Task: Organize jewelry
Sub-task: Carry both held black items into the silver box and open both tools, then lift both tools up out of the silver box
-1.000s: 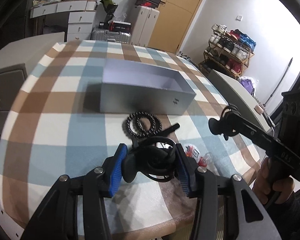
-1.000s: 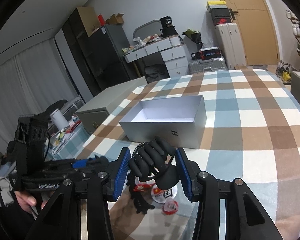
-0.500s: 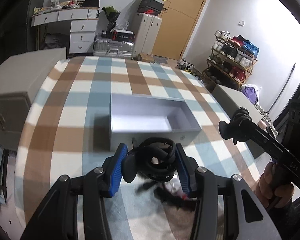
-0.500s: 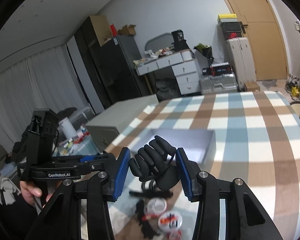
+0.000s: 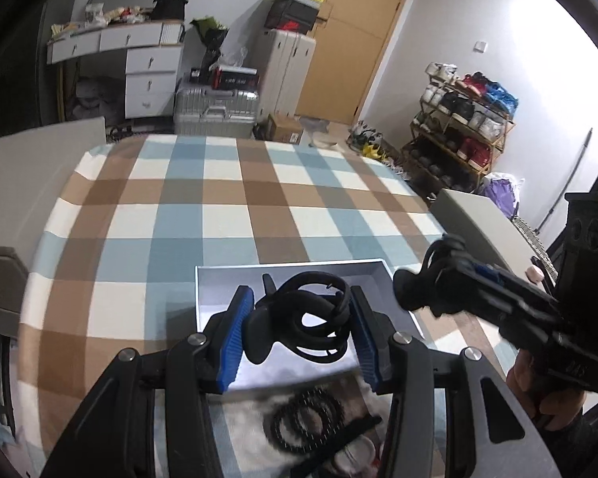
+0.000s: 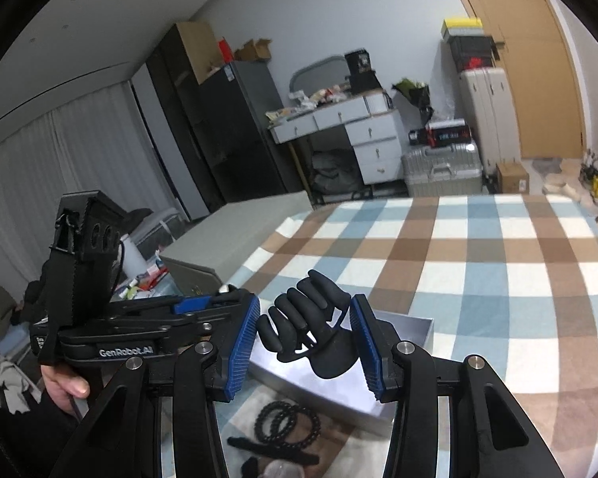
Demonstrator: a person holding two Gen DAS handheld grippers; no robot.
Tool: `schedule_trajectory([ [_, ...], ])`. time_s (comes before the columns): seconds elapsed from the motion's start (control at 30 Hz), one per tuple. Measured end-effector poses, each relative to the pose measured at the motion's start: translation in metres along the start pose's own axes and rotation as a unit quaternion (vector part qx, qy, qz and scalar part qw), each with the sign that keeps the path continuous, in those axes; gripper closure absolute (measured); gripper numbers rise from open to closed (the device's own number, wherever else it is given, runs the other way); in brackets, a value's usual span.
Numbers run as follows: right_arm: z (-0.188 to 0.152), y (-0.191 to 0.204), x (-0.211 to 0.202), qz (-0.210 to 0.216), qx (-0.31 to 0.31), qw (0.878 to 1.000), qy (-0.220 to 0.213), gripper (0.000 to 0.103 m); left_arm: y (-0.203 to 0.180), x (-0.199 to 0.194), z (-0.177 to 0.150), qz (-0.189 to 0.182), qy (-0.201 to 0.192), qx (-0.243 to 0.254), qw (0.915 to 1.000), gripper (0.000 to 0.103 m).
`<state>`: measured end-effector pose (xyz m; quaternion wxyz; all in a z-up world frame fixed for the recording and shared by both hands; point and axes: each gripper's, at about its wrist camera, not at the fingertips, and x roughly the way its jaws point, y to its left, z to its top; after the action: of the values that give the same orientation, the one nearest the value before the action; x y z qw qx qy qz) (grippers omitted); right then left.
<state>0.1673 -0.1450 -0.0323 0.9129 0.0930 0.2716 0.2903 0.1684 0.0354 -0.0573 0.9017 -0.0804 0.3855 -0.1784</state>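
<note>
Jewelry box (image 5: pixel 227 302) is lying open below you; your left gripper (image 5: pixel 297 332) is clamping a black coiled cord (image 5: pixel 311 318), your right gripper (image 6: pixel 305 340) a black hand-shaped holder (image 6: pixel 307 330)

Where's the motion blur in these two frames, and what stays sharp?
Left wrist view: the beaded bracelets and clutter at the bottom edge smear, while the left gripper and its black coiled item stay crisp; strong fisheye bend in the checked cloth. Right wrist view: the bracelets are soft, the black claw clip sharp.
</note>
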Motion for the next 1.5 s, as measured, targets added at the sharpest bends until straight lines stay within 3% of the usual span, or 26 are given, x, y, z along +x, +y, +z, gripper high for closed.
schedule_trajectory([
  [0.2, -0.006, -0.020, 0.039, -0.013, 0.011, 0.998, 0.062, 0.057, 0.002, 0.022, 0.000, -0.016, 0.044, -0.005, 0.9989, 0.061],
  [0.43, -0.015, -0.031, 0.062, -0.037, 0.018, 0.994, 0.105, 0.057, 0.006, 0.036, -0.001, -0.025, 0.079, -0.018, 0.9964, 0.061],
  [0.7, -0.015, -0.038, 0.065, -0.054, 0.040, 0.992, 0.104, 0.056, 0.005, 0.040, 0.002, -0.011, 0.086, -0.017, 0.9961, 0.061],
  [0.93, -0.012, -0.039, 0.044, -0.052, 0.057, 0.994, 0.078, 0.051, -0.003, 0.039, 0.003, 0.006, 0.099, -0.013, 0.9950, 0.060],
  [1.0, -0.014, -0.037, 0.028, -0.052, 0.066, 0.995, 0.060, 0.046, -0.006, 0.035, 0.004, 0.001, 0.095, -0.008, 0.9955, 0.044],
  [1.1, -0.016, -0.030, 0.002, -0.063, 0.059, 0.996, 0.031, 0.039, -0.015, 0.021, 0.006, -0.006, 0.068, 0.004, 0.9976, 0.036],
  [1.17, -0.017, -0.025, -0.014, -0.071, 0.049, 0.996, 0.014, 0.027, -0.021, 0.010, 0.007, -0.005, 0.052, 0.014, 0.9986, 0.035],
  [1.3, -0.019, -0.009, -0.048, -0.087, 0.020, 0.996, -0.025, 0.021, -0.034, -0.012, 0.003, 0.008, 0.017, 0.029, 0.9994, 0.034],
  [1.37, -0.020, 0.000, -0.064, -0.087, 0.004, 0.995, -0.043, 0.013, -0.038, -0.024, -0.001, 0.018, 0.001, 0.035, 0.9992, 0.033],
  [1.5, -0.022, 0.016, -0.090, -0.094, -0.027, 0.992, -0.076, 0.005, -0.041, -0.043, -0.009, 0.035, -0.037, 0.030, 0.9982, 0.021],
])
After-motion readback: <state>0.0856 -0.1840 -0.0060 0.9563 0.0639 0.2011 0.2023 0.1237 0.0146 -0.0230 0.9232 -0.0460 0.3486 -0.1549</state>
